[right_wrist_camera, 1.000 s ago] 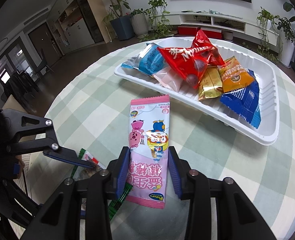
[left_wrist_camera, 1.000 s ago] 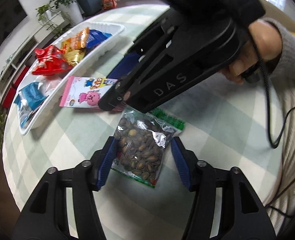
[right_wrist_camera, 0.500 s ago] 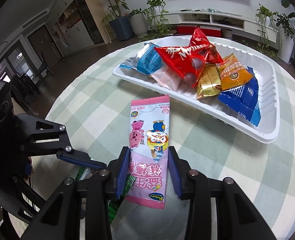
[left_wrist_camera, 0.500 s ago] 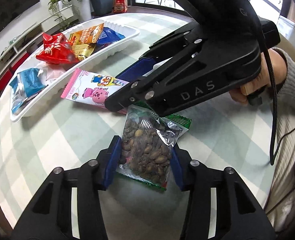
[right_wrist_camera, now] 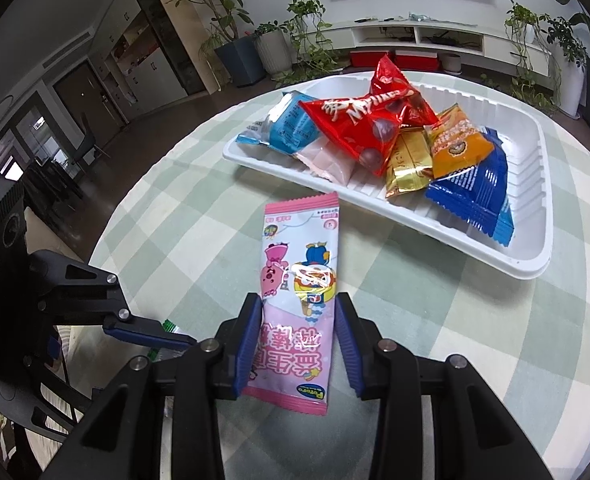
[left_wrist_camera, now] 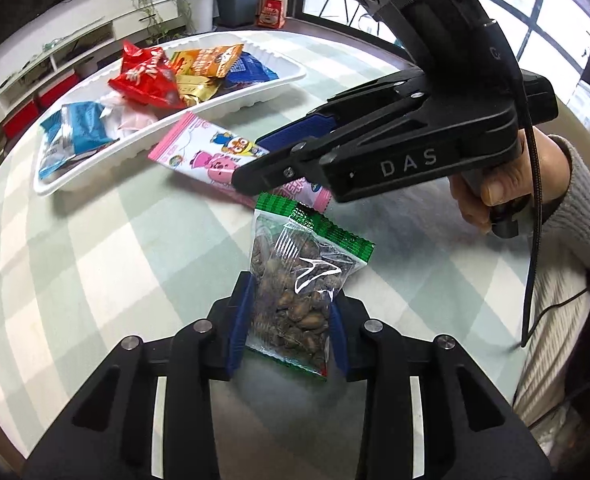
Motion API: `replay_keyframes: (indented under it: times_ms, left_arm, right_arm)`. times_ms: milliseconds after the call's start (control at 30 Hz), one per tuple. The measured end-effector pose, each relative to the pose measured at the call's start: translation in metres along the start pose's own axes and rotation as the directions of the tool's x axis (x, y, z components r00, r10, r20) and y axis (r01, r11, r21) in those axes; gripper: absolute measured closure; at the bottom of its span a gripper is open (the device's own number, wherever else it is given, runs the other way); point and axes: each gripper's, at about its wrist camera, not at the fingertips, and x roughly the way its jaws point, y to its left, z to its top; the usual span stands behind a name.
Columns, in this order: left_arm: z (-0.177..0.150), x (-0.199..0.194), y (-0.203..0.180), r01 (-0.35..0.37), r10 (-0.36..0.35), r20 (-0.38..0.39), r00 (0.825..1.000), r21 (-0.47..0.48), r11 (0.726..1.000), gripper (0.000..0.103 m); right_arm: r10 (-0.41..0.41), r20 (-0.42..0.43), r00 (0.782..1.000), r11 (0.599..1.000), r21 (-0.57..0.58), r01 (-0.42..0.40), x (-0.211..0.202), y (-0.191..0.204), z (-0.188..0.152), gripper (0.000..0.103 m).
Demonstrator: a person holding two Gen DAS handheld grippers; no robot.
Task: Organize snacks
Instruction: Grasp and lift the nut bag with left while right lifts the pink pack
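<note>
tray (right_wrist_camera: pixel 531 268) at 1 o'clock holds six packs; left gripper (left_wrist_camera: pixel 289 330) clamps nut bag (left_wrist_camera: pixel 295 300), right gripper (right_wrist_camera: pixel 299 344) pinches pink pack (right_wrist_camera: pixel 299 280); both unplaced.

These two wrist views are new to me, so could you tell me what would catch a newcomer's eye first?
Probably the left gripper shut on a clear bag of dark seeds, lifted above the checked tablecloth. Next, the right gripper closed around a pink cartoon snack packet. Beyond it sits a white tray piled with wrappers, a red bag on top.
</note>
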Motion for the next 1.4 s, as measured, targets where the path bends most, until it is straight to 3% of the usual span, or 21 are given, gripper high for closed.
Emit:
replay_keyframes:
  times_ms: [333,533,667,867,1400]
  left_arm:
    - [-0.013,-0.02,-0.003,-0.031,0.032,0.018,0.999,-0.064,0.997,0.071]
    - [-0.017,-0.022,-0.004,-0.047,0.048,0.013,0.999,-0.079,0.996,0.071]
    - [-0.02,-0.022,-0.001,-0.051,0.052,0.014,0.999,-0.101,0.994,0.071]
    - [-0.021,-0.026,0.004,-0.057,0.061,0.028,0.998,-0.129,0.99,0.071]
    - [-0.018,-0.044,0.012,-0.093,0.107,0.07,0.992,-0.178,0.98,0.071]
  right_arm:
    - [-0.014,0.014,1.0,1.0,-0.012,0.014,-0.001,0.006,-0.002,0.064]
    - [-0.097,0.0,0.995,0.992,-0.085,0.097,0.005,0.017,-0.006,0.061]
    - [-0.144,0.011,0.99,0.981,-0.128,0.144,0.005,0.024,-0.01,0.066]
    - [-0.122,0.025,0.992,0.986,-0.112,0.124,-0.001,0.024,-0.012,0.073]
    - [-0.018,0.075,0.997,1.0,0.015,0.017,-0.025,0.016,-0.014,0.073]
